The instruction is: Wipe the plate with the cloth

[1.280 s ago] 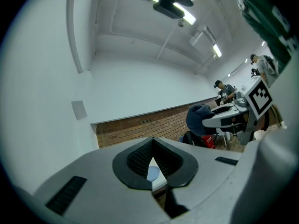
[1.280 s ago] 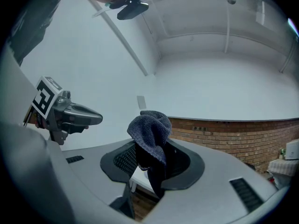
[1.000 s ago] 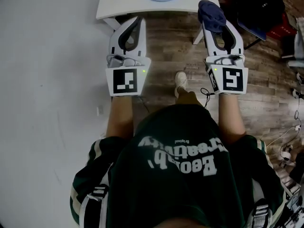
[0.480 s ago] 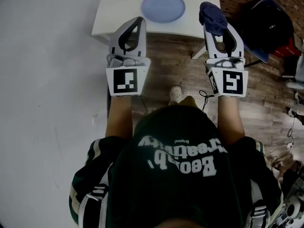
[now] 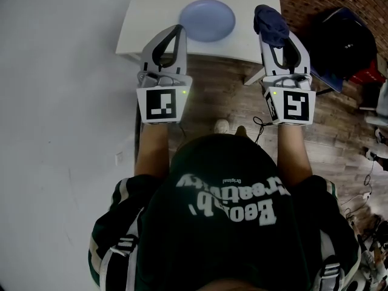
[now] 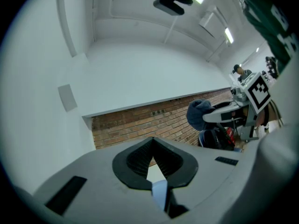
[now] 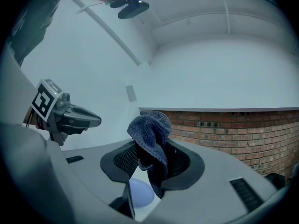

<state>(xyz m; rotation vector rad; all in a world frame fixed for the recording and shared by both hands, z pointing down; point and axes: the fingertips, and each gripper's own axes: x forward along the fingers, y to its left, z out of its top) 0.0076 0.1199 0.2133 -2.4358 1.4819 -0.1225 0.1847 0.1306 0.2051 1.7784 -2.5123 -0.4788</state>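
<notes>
A pale blue plate (image 5: 207, 20) lies on the white table (image 5: 151, 23), near its front edge. My left gripper (image 5: 176, 32) hovers over that edge just left of the plate, jaws shut on nothing. My right gripper (image 5: 273, 29) is right of the plate, shut on a bunched dark blue cloth (image 5: 271, 18). In the right gripper view the cloth (image 7: 152, 136) hangs from the jaws, with the plate (image 7: 140, 192) below. The left gripper view shows its closed tips (image 6: 153, 141) and the cloth (image 6: 200, 115) off to the right.
A wooden floor lies under the table. A black bag (image 5: 345, 41) sits on it to the right, against a brick wall (image 6: 140, 122). My shoe (image 5: 221, 126) is between the arms. Cables (image 5: 376, 156) trail at the right edge.
The table and plate have slid lower in the head view, nearer to both grippers. The grippers keep the same pose, and the cloth stays in the right one.
</notes>
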